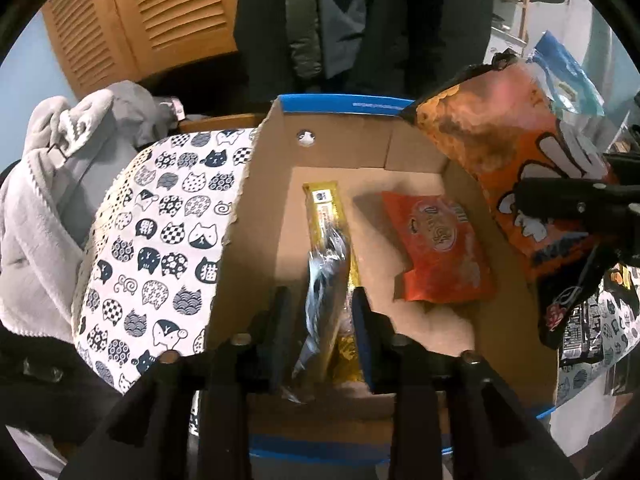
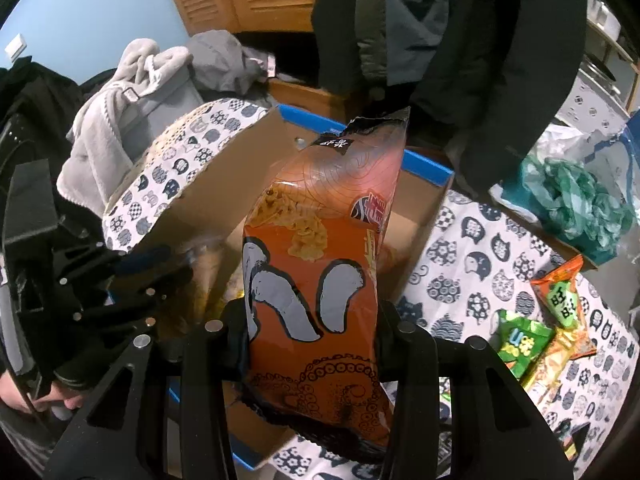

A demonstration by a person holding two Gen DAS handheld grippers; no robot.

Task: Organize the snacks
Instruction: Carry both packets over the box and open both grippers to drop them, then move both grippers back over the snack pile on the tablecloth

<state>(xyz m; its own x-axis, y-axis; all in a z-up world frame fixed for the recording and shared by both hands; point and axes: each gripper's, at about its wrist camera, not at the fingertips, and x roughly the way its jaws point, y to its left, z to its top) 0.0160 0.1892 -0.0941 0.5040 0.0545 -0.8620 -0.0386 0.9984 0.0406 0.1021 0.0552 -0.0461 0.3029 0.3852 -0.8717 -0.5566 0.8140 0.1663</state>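
Here, both grippers work over an open cardboard box that rests on a cat-print tablecloth. The left gripper reaches into the box with its jaws set close about a long yellow snack packet; whether they pinch it or have just let go cannot be told. A small red packet lies flat on the box floor just beside it. The right gripper is clamped on a large orange chip bag, held upright above the box's right side. To place the bag well, lower it into the free floor near the right wall, tilting it flat so it does not crush the red packet, and clear the left gripper first. More snacks wait on the cloth, so the task appears under way.
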